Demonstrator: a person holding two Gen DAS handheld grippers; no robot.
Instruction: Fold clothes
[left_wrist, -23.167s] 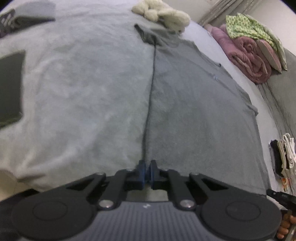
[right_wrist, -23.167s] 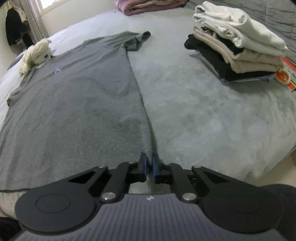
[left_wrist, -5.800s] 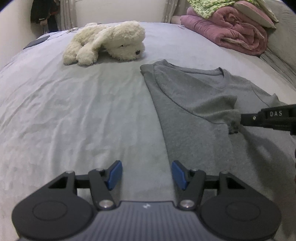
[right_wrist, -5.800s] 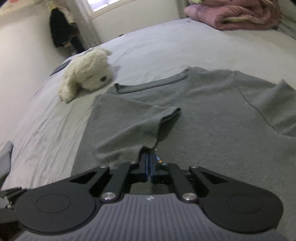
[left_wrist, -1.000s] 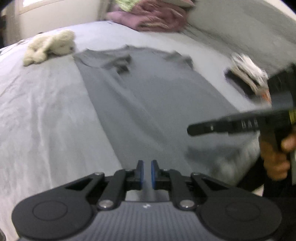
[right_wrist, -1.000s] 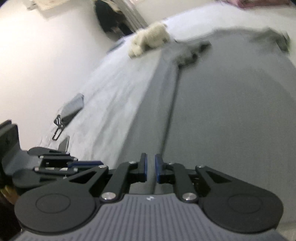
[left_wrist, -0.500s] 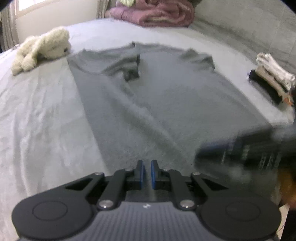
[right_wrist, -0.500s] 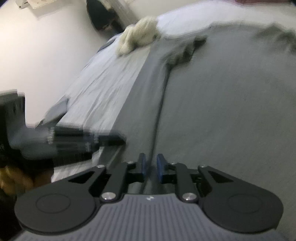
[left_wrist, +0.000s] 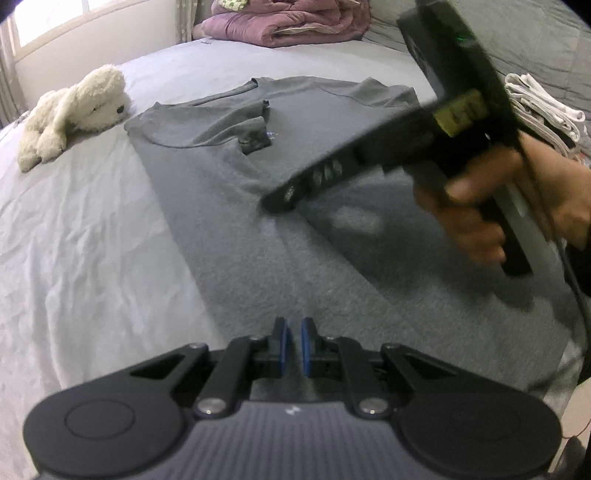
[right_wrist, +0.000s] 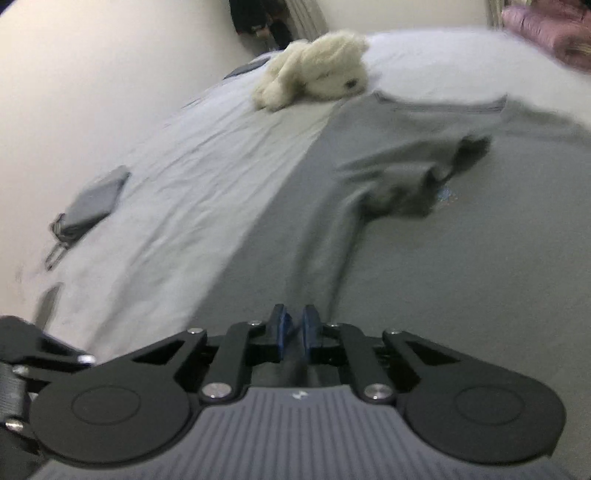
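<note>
A: What's the room like?

B: A bedroom with pale walls. A wide bed (left_wrist: 85, 236) under a light grey sheet fills both views. At its far end lies a rolled mauve quilt (left_wrist: 284, 26), and a cream plush dog (left_wrist: 74, 110) rests near the far left corner.

A: Where is the garment?

B: The grey short-sleeved T-shirt (left_wrist: 280, 243) is spread flat on the bed, neck toward the far end. Its left sleeve is folded inward over the chest, and a low ridge of fabric runs down the body from that sleeve.

A: The left tool?

B: The left tool (left_wrist: 293, 347) hangs just above the shirt's near hem, its blue pads nearly together with only a thin slit; no cloth shows between them.

A: And the right?

B: The right tool (right_wrist: 293, 334) points along the ridge, its pads closed to a narrow gap. Blur hides whether fabric is pinched there. In the left view a person's hand (left_wrist: 517, 206) holds it over the shirt's middle.

A: Anything else?

B: A stack of folded pale clothes (left_wrist: 543, 107) on the right edge, and a flat grey pouch (right_wrist: 92, 201) on the sheet at left.
</note>
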